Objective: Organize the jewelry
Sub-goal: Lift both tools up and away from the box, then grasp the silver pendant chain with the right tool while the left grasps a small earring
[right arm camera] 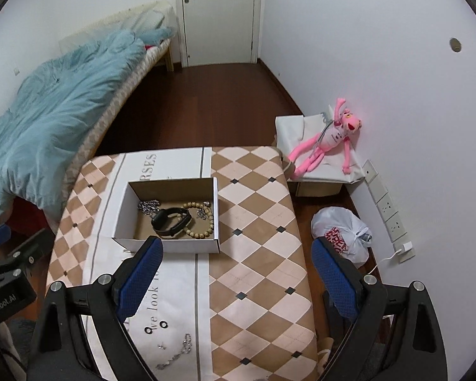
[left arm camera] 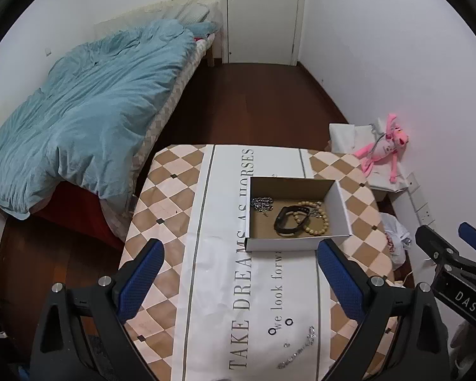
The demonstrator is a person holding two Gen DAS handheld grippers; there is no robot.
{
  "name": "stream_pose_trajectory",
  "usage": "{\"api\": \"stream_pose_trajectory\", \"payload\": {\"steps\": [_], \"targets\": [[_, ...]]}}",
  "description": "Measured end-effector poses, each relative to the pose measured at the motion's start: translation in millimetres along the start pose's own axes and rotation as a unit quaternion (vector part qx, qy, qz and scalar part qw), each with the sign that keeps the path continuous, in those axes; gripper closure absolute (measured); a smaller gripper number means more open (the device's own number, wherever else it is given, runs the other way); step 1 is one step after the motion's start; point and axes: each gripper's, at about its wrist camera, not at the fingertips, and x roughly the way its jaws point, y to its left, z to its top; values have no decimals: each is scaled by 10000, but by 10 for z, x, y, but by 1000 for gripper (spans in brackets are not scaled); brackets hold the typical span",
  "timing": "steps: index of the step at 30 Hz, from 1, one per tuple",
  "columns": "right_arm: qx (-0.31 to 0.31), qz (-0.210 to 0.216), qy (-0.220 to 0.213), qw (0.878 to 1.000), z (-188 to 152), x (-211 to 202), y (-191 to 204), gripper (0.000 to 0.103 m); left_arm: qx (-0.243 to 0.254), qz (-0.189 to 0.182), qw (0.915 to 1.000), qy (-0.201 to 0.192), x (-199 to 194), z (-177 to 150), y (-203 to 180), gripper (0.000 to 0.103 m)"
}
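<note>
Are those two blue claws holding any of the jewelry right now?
No. The left gripper and right gripper are both open and empty; a silver chain and two small rings lie loose on the table.

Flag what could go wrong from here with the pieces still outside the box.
1. The two small black rings and tiny stud lie flat on the cloth; wide pads may slip off them or pinch the cloth.
2. The silver chain lies stretched out; gripped at one end, it may drag the stud along.
3. Both grippers, left and right, hang open over one spot; they may collide.
</note>
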Motion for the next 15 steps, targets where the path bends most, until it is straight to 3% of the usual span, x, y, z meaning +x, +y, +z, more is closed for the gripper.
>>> {"api": "stream_pose_trajectory", "payload": {"steps": [4,8,11,15], "targets": [[85,96,-1,9999,-60,-68,-25,7,-13,122,9998,-134,-135,-46,3,4],[126,233,513,9983,-341,192,-18,7,-37,424,9990,-124,-30,-242,79,4],[162,339,1125,9929,-759,593,32,7,-15,786,9967,207,240,-529,166,4],[98,435,1853,9817,-1317,1116,195,10,18,977,9916,845,627,-958,278,4]]}}
